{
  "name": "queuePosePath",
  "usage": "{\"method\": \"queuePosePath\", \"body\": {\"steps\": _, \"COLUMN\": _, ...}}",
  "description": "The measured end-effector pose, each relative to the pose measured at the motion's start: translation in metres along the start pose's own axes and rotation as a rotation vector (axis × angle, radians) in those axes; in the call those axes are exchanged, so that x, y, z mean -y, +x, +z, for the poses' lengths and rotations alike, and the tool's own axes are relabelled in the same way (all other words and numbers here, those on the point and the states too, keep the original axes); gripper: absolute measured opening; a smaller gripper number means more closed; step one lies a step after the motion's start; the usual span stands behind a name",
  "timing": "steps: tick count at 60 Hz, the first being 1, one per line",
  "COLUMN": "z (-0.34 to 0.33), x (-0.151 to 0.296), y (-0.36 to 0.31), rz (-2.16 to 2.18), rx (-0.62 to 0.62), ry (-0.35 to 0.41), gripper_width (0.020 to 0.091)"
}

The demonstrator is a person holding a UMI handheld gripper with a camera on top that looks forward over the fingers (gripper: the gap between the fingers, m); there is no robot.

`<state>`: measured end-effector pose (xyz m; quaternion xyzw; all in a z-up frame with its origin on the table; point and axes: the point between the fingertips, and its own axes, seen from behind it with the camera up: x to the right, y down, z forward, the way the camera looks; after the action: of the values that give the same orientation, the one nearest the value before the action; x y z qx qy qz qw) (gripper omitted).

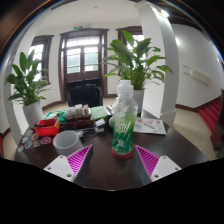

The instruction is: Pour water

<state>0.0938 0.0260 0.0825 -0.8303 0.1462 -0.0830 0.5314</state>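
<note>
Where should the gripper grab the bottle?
Grab the bottle around its middle, on the green label, coming straight in from the front. It stands upright just ahead of the open gripper, and its round sides should fit between the pads.

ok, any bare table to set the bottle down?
Bare table lies right of the bottle, past the claw, short of the papers. Left is crowded: cup, glasses, clutter. The bottle stands between the open fingers.
</note>
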Motion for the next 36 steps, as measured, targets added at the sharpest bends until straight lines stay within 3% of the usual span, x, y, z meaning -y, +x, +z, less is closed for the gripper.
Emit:
{"method": "queuePosePath", "body": {"steps": 18, "z": -0.135, "x": -0.015, "y": -0.076, "rz": -0.100, "rx": 0.185, "ry": -0.064, "gripper_width": 0.0824}}
{"method": "queuePosePath", "body": {"steps": 36, "z": -0.204, "x": -0.007, "y": -0.104, "rz": -0.101, "rx": 0.244, "ry": -0.039, "gripper_width": 0.0822}}
